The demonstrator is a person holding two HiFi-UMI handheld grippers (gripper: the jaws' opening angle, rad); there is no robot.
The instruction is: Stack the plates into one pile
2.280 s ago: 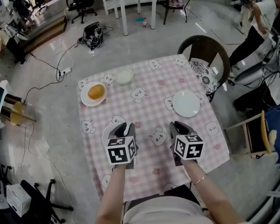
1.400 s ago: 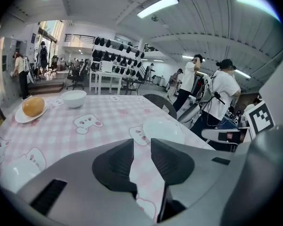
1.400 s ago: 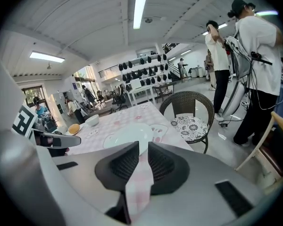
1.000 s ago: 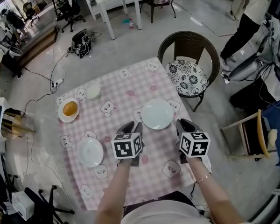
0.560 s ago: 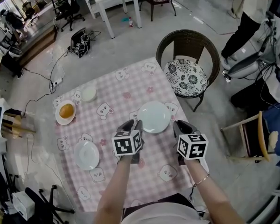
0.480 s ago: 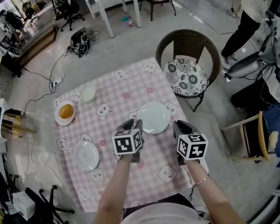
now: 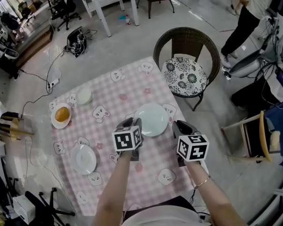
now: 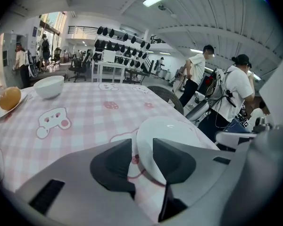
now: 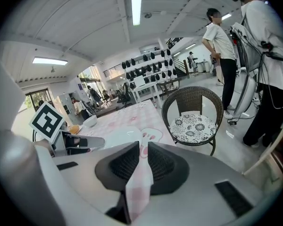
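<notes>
On my left gripper (image 7: 130, 123) the jaws are opening around the near rim of the right plate (image 7: 152, 119); my right gripper (image 7: 180, 125) sits barely parted, empty. Next, I reckon: clamp, carry it onto the left plate (image 7: 85, 159)

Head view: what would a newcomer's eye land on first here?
The pink checked tablecloth with its bear prints fills the middle. On it, a white plate lies right of centre, its rim between the left gripper's opening jaws. Another empty plate sits at the near left, and a plate with an orange bun at the far left edge.
</notes>
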